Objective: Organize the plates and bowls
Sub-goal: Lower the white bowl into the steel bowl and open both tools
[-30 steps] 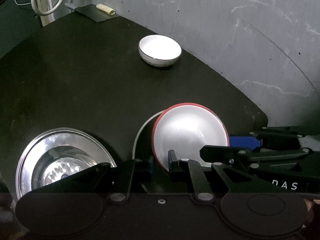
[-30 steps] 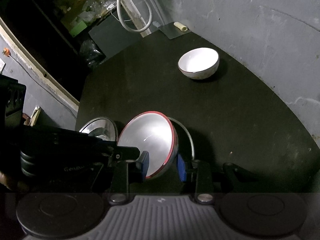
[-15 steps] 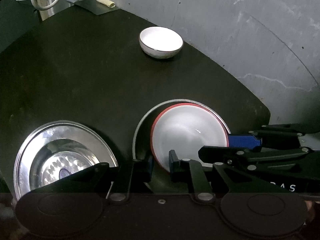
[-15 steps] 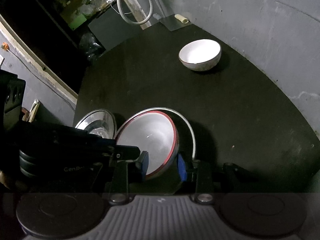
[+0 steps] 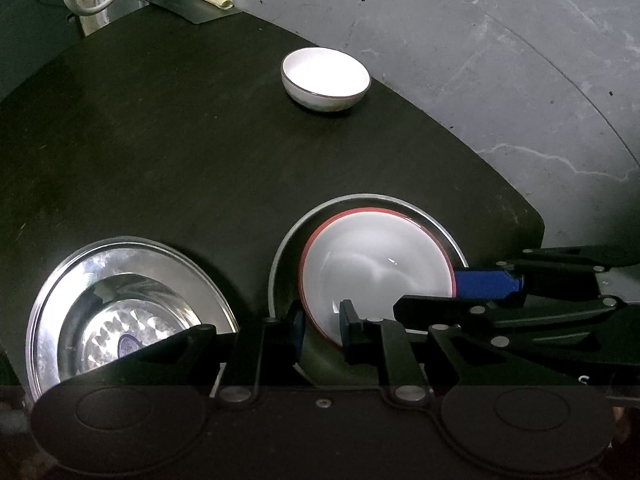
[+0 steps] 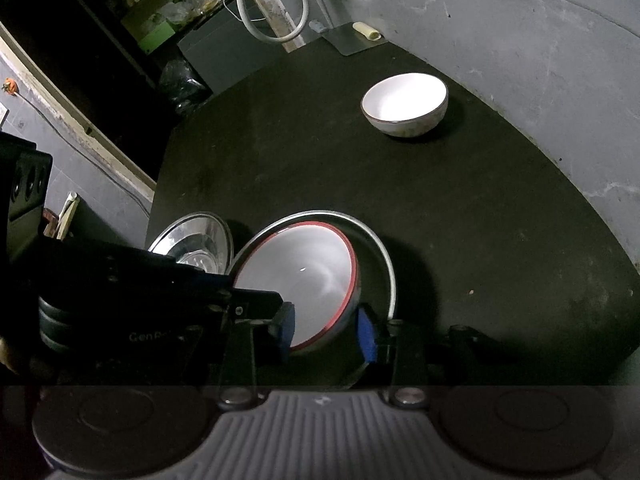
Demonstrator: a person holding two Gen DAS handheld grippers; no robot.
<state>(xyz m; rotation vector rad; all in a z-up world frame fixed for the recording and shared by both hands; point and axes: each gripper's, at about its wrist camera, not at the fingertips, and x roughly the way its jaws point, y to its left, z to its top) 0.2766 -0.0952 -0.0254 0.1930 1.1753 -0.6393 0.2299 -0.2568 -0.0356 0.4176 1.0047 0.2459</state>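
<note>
The red-rimmed bowl [image 5: 376, 268], tilted and lifted a second ago, is now sitting inside the steel plate [image 5: 400, 202]. Both the left gripper [image 5: 322, 330] and right gripper [image 6: 326, 330] are opening, its rim between their loosening jaws. The white bowl [image 5: 325, 80] is waiting well beyond them.

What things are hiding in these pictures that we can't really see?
- Near edge of the red-rimmed white bowl: left wrist view, behind the left hand-held gripper, whose jaws are opening.
- Near rim of the dark metal plate under that bowl: right wrist view, behind the right hand-held gripper, also opening.
- Shiny steel plate: right wrist view, mostly covered by the other gripper's black body.
- Its purple sticker: left wrist view, too small to read.
</note>
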